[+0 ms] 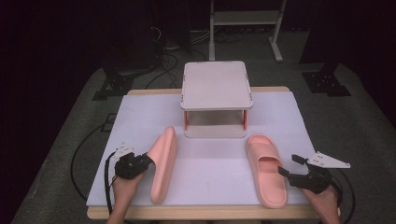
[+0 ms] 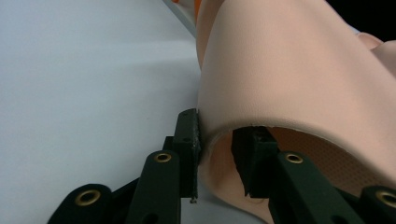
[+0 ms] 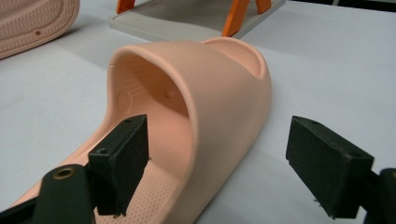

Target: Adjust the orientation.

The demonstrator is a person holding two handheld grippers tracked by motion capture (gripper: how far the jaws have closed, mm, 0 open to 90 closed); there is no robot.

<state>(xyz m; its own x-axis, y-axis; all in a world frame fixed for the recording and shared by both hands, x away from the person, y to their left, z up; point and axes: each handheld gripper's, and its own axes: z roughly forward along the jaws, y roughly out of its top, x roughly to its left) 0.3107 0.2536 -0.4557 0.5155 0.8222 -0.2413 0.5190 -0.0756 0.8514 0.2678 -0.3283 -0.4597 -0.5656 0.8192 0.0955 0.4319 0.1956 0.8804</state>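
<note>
Two pink slide slippers lie on a white mat. The left slipper [image 1: 164,164] is tipped up on its side, and my left gripper [image 1: 147,161] is shut on its strap. In the left gripper view the strap's edge [image 2: 219,128] sits pinched between the two pads of the left gripper [image 2: 215,150]. The right slipper [image 1: 266,169] lies flat, sole down. My right gripper [image 1: 283,171] stands open at that slipper's outer side. In the right gripper view one pad [image 3: 122,158] of the right gripper [image 3: 224,163] is inside the right slipper [image 3: 219,93], the other outside, neither touching.
A small white two-level stand [image 1: 215,86] with orange legs [image 1: 185,120] sits at the back middle of the mat [image 1: 280,116], just beyond both slippers. Cables run off the table's left edge. A white metal frame [image 1: 245,18] stands on the floor behind.
</note>
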